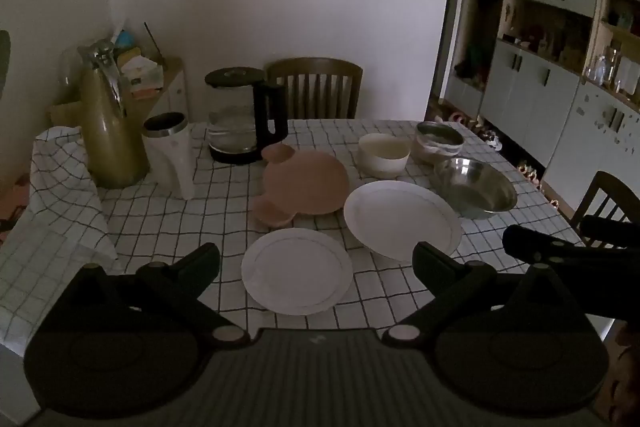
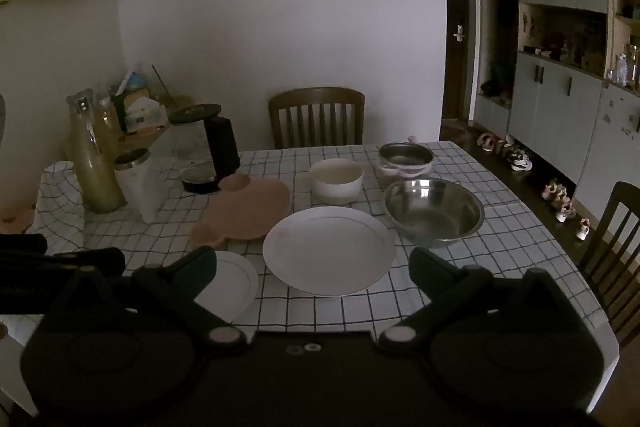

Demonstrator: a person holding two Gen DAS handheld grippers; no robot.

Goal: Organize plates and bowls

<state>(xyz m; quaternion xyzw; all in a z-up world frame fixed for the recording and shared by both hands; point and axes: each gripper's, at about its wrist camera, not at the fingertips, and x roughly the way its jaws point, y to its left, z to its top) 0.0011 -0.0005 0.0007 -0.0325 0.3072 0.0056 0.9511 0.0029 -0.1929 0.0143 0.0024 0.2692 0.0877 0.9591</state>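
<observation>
On the checked tablecloth [image 1: 160, 227] lie a small white plate [image 1: 297, 271] [image 2: 230, 281], a large white plate [image 1: 402, 219] [image 2: 329, 249], a pink mouse-shaped plate [image 1: 306, 183] [image 2: 248, 213], a white bowl [image 1: 384, 154] [image 2: 337, 180], a steel bowl [image 1: 476, 191] [image 2: 434, 209] and a small steel pot [image 1: 438, 141] [image 2: 405, 158]. My left gripper [image 1: 316, 263] is open and empty, hovering over the small plate. My right gripper [image 2: 312, 269] is open and empty, just before the large plate's near rim.
A glass kettle [image 1: 240, 115] [image 2: 204, 147], a white cup [image 1: 170, 155] [image 2: 140, 183] and a gold thermos [image 1: 108, 131] [image 2: 94, 163] stand at the left. A chair [image 1: 316, 87] [image 2: 316, 117] is behind the table, another chair [image 2: 616, 251] at right. Cabinets [image 2: 560, 99] line the right wall.
</observation>
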